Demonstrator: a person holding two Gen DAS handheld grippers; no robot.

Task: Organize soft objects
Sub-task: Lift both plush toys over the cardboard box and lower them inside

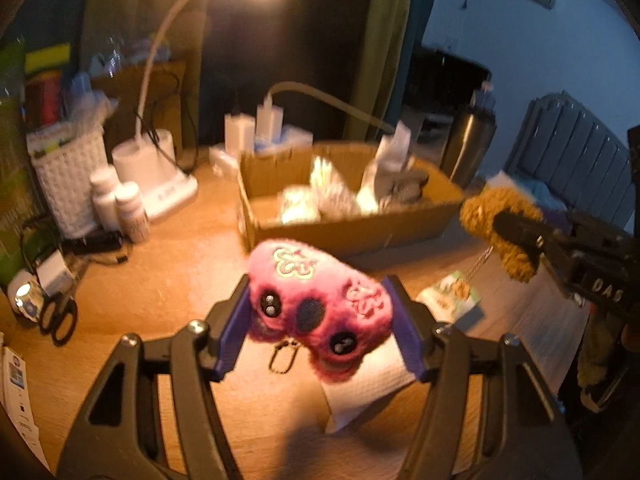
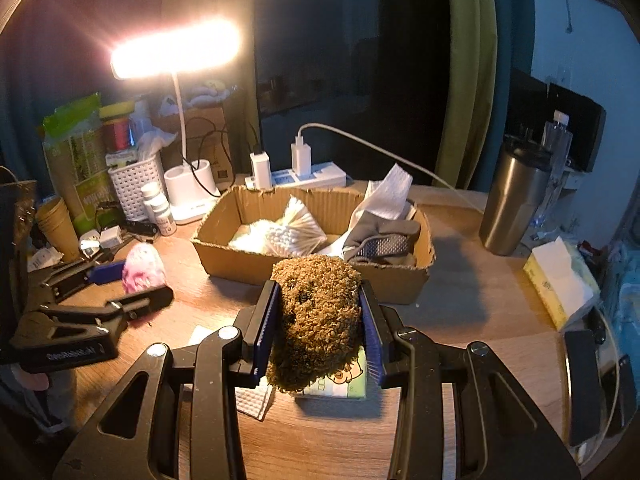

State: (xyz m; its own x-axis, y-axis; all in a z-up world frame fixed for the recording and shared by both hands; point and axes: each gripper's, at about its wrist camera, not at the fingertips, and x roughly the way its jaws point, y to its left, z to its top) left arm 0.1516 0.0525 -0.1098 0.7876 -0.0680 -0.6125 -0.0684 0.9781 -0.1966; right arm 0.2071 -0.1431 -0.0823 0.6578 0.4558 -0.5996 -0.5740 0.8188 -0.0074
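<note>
My left gripper (image 1: pixel 320 312) is shut on a pink plush toy (image 1: pixel 316 300) with a metal key clasp, held above the wooden desk. It also shows at the left of the right wrist view (image 2: pixel 142 266). My right gripper (image 2: pixel 320 320) is shut on a brown curly plush toy (image 2: pixel 316 320), held just in front of the cardboard box (image 2: pixel 224 256). That brown toy shows at the right of the left wrist view (image 1: pixel 500 232), with a paper tag (image 1: pixel 450 300) hanging from it. The box (image 1: pixel 360 228) holds cotton swabs (image 2: pixel 292 228), tissue and a grey cloth item (image 2: pixel 380 236).
A lit desk lamp (image 2: pixel 176 52) stands behind the box, with a white basket (image 2: pixel 134 188), small bottles (image 2: pixel 160 208) and a power strip (image 2: pixel 304 176). A steel tumbler (image 2: pixel 512 200) and a tissue pack (image 2: pixel 560 284) sit right. Scissors (image 1: pixel 60 316) lie left. Paper towel (image 1: pixel 368 388) lies below.
</note>
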